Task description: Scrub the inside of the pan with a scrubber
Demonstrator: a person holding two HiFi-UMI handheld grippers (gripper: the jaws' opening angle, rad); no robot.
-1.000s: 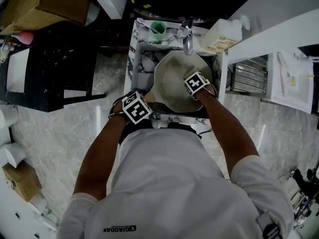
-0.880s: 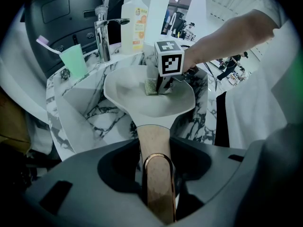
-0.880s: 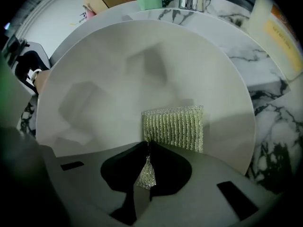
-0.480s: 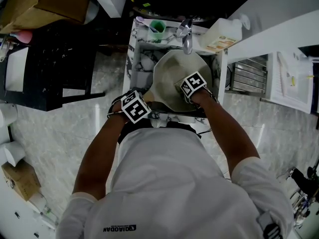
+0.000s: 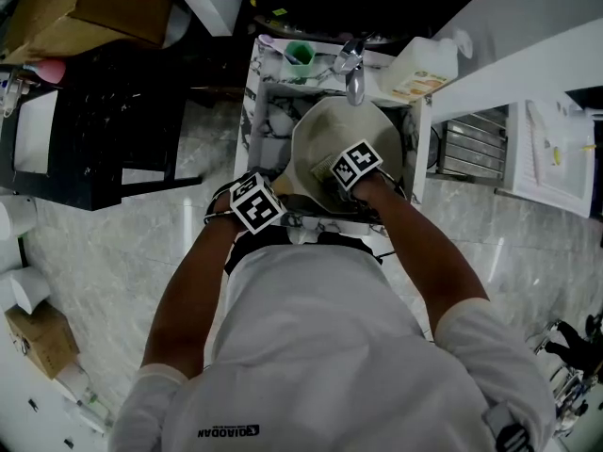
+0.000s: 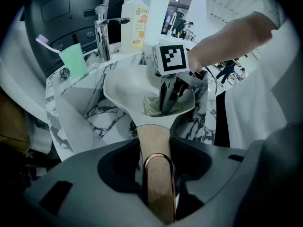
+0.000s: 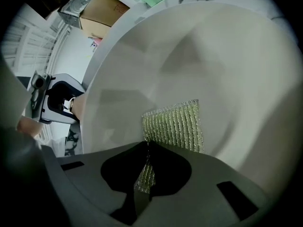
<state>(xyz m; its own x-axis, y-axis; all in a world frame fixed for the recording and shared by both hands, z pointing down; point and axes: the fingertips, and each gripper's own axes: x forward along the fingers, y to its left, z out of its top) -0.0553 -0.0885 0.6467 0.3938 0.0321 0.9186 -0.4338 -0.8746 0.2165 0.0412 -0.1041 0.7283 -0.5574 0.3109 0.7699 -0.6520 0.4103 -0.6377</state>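
A cream pan [image 5: 332, 139] [image 6: 137, 86] sits tilted in a small marble sink [image 5: 268, 111]. Its wooden handle [image 6: 154, 148] with a copper loop runs back between the jaws of my left gripper [image 6: 158, 183] [image 5: 256, 203], which is shut on it. My right gripper [image 7: 144, 174] [image 5: 350, 166] reaches into the pan and is shut on a green ribbed scrubber [image 7: 174, 126] [image 6: 154, 105]. The scrubber lies flat against the pan's inner wall [image 7: 189, 70], near the handle side.
A chrome tap [image 5: 352, 69] [image 6: 102, 30] overhangs the pan's far rim. A green cup [image 5: 299, 55] [image 6: 73, 60] with a toothbrush and a soap bottle [image 5: 419, 69] [image 6: 134, 18] stand on the sink's back ledge. A metal rack [image 5: 471, 139] is at the right, a dark stand [image 5: 104, 121] at the left.
My right gripper has slid the scrubber across the pan's inside toward the left and nearer the handle. The left gripper and the pan have stayed put.
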